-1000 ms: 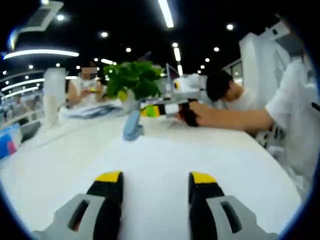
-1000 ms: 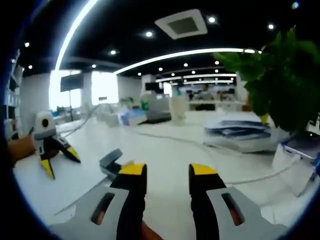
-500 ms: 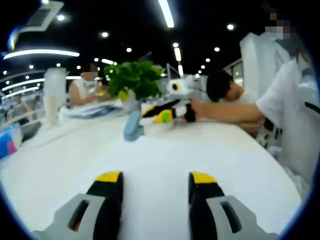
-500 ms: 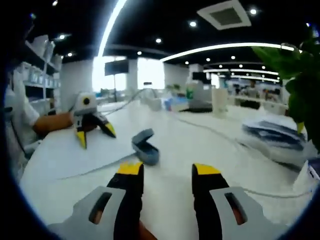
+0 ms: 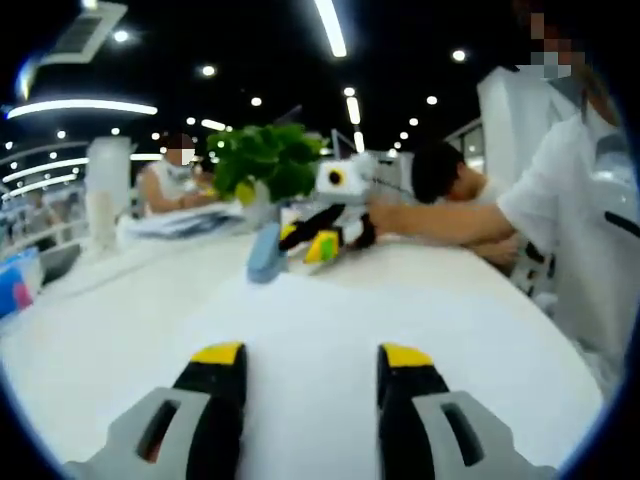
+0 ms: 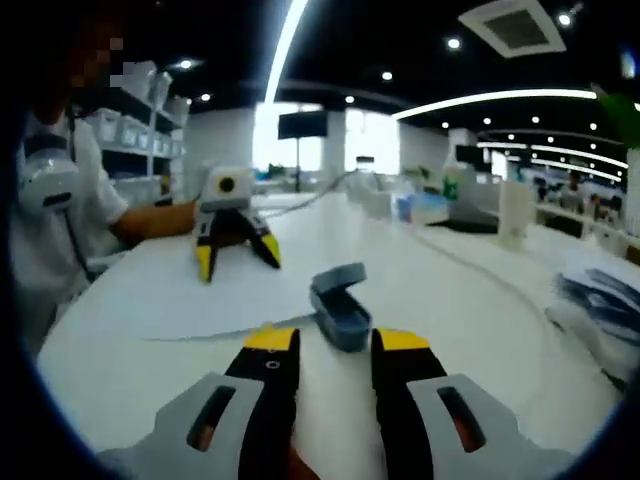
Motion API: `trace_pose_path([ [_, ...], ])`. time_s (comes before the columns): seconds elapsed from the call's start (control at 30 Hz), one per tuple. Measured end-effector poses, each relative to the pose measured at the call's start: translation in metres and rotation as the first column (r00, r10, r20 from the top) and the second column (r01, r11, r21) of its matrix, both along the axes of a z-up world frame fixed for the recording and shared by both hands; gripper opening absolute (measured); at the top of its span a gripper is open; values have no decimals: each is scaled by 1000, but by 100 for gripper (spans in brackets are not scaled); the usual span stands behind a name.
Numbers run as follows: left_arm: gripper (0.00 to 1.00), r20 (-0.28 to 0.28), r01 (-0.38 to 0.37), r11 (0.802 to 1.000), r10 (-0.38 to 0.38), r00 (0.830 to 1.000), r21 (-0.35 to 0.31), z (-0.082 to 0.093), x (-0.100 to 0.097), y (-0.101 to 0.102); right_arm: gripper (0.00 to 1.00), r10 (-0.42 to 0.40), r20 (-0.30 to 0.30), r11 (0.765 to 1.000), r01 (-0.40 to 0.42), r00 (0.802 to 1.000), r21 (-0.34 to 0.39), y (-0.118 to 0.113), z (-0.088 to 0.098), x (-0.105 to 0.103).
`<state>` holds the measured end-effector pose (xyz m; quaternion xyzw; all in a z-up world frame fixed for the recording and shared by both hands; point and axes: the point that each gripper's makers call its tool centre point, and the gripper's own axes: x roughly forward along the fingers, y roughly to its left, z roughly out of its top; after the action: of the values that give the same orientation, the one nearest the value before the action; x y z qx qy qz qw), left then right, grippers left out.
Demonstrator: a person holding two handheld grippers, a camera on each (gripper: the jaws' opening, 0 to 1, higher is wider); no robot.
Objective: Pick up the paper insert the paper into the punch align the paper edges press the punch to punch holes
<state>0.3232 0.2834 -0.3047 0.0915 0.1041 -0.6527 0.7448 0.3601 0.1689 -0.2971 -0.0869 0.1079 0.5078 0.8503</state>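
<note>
A big bright office under strip lights, and one long white table (image 5: 90,330) running through both views. In the left gripper view, far left, a blue box (image 5: 14,290) sits at the table's edge, then a white tower (image 5: 107,190) and a stack of papers (image 5: 180,220). Centre stage, the left gripper (image 5: 312,357) has its yellow-tipped jaws parted, nothing between them, poised over the paper (image 5: 330,330), which lies flat on the table. Beyond the paper's far edge stands the blue punch (image 5: 265,253), a plant (image 5: 265,160) behind it. Just right of the punch comes the right gripper (image 5: 310,240), jaws spread, low over the table. At far right, a white sleeve (image 5: 560,190).

Over to the right gripper view: the left gripper sits on the paper at left, the punch (image 6: 340,310) is dead centre with its lid raised, touching the paper's edge, and the right gripper's own jaws stand apart just short of it, holding nothing.
</note>
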Motion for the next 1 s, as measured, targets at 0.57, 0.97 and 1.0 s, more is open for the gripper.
trace_pose_path([
  [0.57,51,0,-3,1000,3,1000,-1,-1,-3,3,27,105,-37,994,-107,994,-36,10,-9,15],
  [0.97,46,0,-18,1000,18,1000,-2,-1,3,3,23,159,-46,987,-159,986,-8,12,-8,6],
  [1.0,46,2,-18,1000,18,1000,-1,-1,-3,1,23,165,-46,986,-165,985,-9,11,-8,3],
])
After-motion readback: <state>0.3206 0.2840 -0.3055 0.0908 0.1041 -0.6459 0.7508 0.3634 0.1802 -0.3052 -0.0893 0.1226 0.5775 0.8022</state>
